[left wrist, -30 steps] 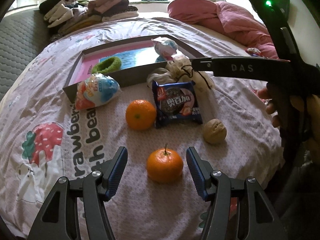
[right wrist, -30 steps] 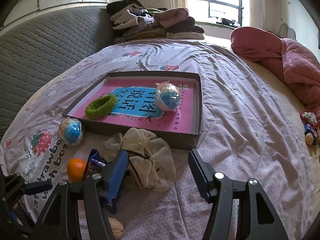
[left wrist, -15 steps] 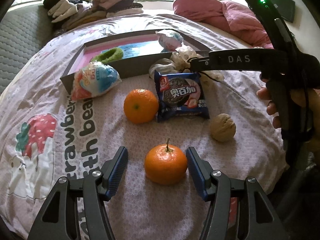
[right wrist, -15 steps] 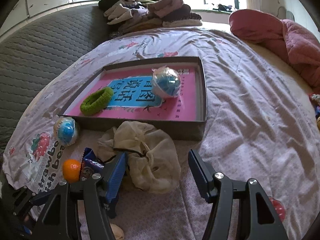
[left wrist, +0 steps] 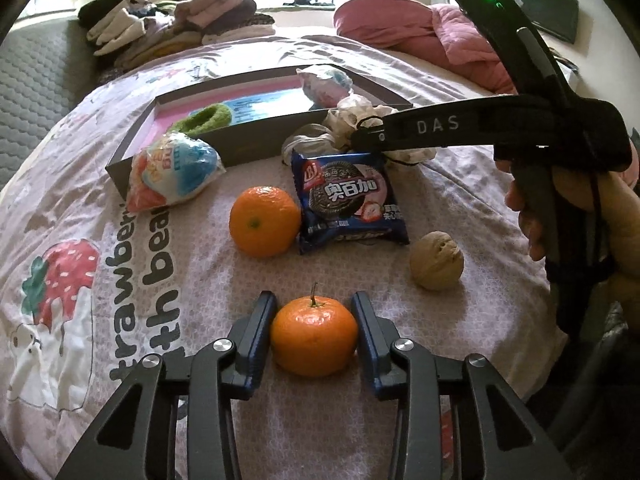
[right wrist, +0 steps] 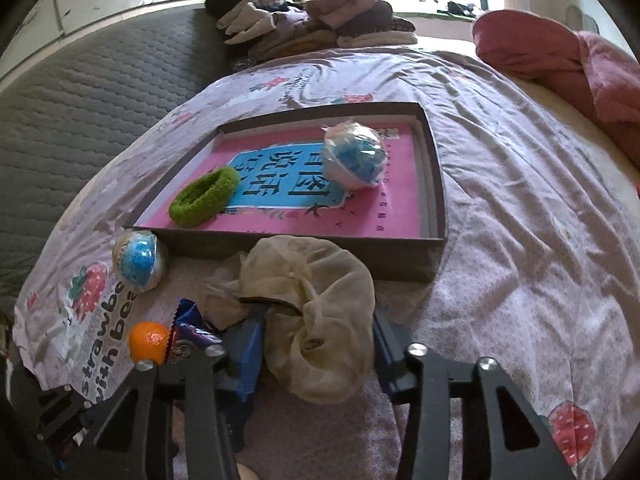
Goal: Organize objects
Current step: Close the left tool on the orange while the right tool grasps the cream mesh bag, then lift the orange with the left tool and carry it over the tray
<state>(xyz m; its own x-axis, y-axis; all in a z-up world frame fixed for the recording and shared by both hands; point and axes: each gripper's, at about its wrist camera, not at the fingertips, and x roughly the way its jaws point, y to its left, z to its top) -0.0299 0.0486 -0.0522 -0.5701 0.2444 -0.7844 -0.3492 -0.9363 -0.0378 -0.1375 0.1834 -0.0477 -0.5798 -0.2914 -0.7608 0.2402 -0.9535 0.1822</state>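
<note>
My left gripper (left wrist: 314, 334) is shut on a small stemmed orange (left wrist: 314, 336) that rests on the bedsheet. My right gripper (right wrist: 318, 344) has closed its jaws around a cream scrunchie (right wrist: 312, 300), just in front of the shallow box (right wrist: 434, 216). The box holds a green hair band (right wrist: 204, 202) and a wrapped blue ball (right wrist: 354, 160). A second orange (left wrist: 264, 226), a blue cookie packet (left wrist: 348, 200), a walnut (left wrist: 436, 260) and another wrapped blue ball (left wrist: 174, 172) lie on the sheet. The right gripper also shows in the left wrist view, over the scrunchie (left wrist: 360, 120).
A pile of folded clothes (right wrist: 312, 20) lies at the far end of the bed. A pink quilt (right wrist: 560, 68) is bunched at the far right. A grey quilted mattress (right wrist: 80, 92) runs along the left. The bed edge is near my left gripper.
My left gripper has moved forward and closed on the stemmed orange. My right gripper has dropped forward and closed around the cream scrunchie.
</note>
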